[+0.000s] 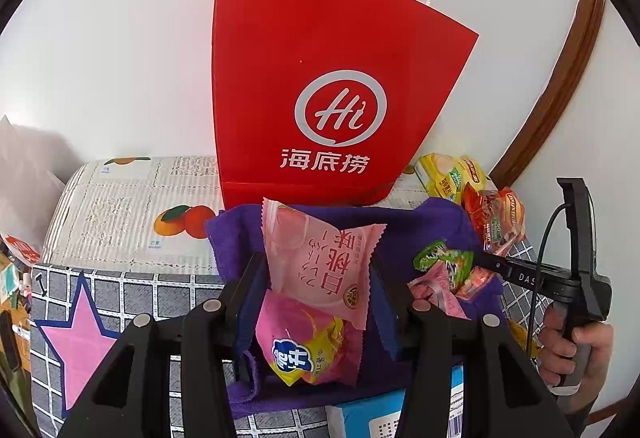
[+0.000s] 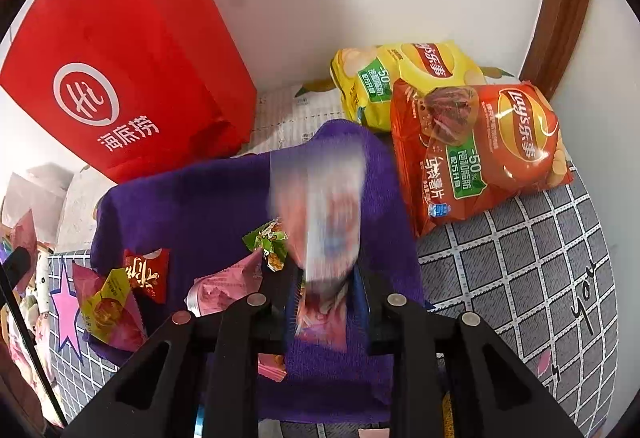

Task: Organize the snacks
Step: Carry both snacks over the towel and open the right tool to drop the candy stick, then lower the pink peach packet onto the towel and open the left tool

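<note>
Left wrist view is dominated by the tall red paper carrier bag with white rope handles (image 1: 320, 78), standing upright against the wall behind the rumpled purple fleece cloth (image 1: 400, 230); nothing shows whether any snack is inside it yet. Beside it lie the orange foil crisp bag (image 2: 480, 154) and the yellow foil crisp bag (image 2: 400, 78), both unsorted on the table. Smaller packets are scattered over the cloth, so most of the job looks undone. The left gripper (image 1: 316, 278) has its jaws clamped on a pale pink peach-print sachet (image 1: 316, 258), held above a pink-and-yellow sweet packet (image 1: 304, 350). The right gripper (image 2: 326, 286) pinches a motion-blurred pink wrapper (image 2: 320, 198). A small green candy wrapper (image 2: 268, 242) lies just beside it.
</note>
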A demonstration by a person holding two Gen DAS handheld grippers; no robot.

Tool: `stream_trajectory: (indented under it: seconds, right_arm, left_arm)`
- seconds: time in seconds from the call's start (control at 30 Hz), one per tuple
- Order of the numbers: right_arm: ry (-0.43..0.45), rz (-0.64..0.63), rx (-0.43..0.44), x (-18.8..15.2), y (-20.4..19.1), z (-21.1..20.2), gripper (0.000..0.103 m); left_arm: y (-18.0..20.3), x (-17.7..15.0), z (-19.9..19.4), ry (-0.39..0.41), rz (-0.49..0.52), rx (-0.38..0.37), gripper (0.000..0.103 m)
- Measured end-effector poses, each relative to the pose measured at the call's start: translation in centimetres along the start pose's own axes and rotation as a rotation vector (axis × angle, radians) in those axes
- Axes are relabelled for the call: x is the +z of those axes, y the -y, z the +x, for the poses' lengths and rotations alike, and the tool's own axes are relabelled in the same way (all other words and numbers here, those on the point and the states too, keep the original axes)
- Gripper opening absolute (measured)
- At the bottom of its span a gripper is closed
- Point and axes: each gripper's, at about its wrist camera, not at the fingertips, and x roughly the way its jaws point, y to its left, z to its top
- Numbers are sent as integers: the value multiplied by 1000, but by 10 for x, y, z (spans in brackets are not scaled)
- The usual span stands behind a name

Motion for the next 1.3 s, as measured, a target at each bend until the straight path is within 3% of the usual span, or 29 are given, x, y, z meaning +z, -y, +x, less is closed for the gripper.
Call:
stream_trajectory:
  seconds: [0.73, 0.93, 1.13, 1.3]
  right_arm:
    - [-112, -113, 18, -6, -9, 10, 22]
    - [-82, -127, -5, -6, -16, 12, 27]
    - [-10, -106, 36, -2, -13, -7, 43]
    - [26, -100, 45, 0, -13, -19, 43]
  left_arm:
    - [4, -1, 3, -14, 3, -6, 47]
    - [2, 0, 2, -14, -1, -4, 47]
    - [2, 1, 4, -20, -3, -11, 48]
    - [4, -1, 8, -30, 2, -17, 48]
